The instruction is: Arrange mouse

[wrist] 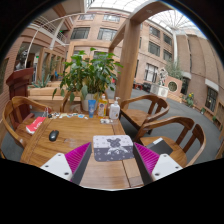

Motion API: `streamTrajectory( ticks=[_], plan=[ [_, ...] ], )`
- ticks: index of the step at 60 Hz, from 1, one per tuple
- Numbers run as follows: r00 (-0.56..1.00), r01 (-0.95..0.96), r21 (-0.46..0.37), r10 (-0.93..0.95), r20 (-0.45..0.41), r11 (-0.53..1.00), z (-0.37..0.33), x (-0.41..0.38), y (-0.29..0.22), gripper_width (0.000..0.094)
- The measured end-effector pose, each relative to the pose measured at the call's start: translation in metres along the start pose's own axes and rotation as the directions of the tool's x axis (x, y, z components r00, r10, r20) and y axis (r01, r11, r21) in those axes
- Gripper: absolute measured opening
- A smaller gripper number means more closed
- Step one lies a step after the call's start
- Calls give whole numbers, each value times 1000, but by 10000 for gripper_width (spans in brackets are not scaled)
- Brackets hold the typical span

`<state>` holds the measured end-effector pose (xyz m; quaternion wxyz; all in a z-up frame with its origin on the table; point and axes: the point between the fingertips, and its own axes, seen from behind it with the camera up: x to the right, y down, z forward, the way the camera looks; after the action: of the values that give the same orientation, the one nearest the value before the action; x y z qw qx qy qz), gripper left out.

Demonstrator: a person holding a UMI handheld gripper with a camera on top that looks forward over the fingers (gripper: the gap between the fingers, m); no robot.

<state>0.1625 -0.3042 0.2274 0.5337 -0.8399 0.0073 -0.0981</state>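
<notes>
gripper [113, 160]: fingers spread apart, nothing pressed between them; it hangs above the near edge of the table.
finger pads [77, 156]: magenta, one on each inner face, standing to either side of the grey box with a gap at each side.
grey box [112, 148]: speckled grey block resting on the table, between the fingers; the reference landmark for the entries below.
table [60, 140]: wooden plank top carrying the grey box and every small item listed.
mouse [54, 135]: small dark oval on the table, left of the grey box and a little beyond it, well apart from the fingers.
pink item [36, 125]: flat, pink-red, on the table further left of the grey box, past the mouse.
bottles [114, 110]: a white one and a blue one, upright, beyond the grey box near the far table edge.
potted plant [90, 72]: large green leaves, beyond the grey box, behind the bottles.
chairs [150, 108]: wooden, curved arms, right of the grey box; more stand left of it.
background: multi-storey building fronts under a glazed roof, far beyond the grey box.
</notes>
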Motion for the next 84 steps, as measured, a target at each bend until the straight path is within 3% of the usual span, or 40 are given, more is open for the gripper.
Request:
streamTrajectory(
  ticks=[13,20,27,40,52,62,68,74,84],
  plan=[
    [1000,26,-126,-25,9,992,39,-19,69,847],
    [996,64,-222,-47,80,973,54,-67,117,845],
    [984,100,-266,-56,167,959,71,-133,142,849],
    [957,55,-257,22,289,965,131,-272,129,851],
    [962,56,-238,11,273,970,215,-347,102,822],
    [967,47,-222,11,255,974,266,-378,82,703],
    [971,16,-243,43,235,970,279,-388,75,485],
    [977,2,-248,50,205,969,283,-388,73,439],
    [973,3,-245,54,226,970,284,-393,71,347]
  ],
)
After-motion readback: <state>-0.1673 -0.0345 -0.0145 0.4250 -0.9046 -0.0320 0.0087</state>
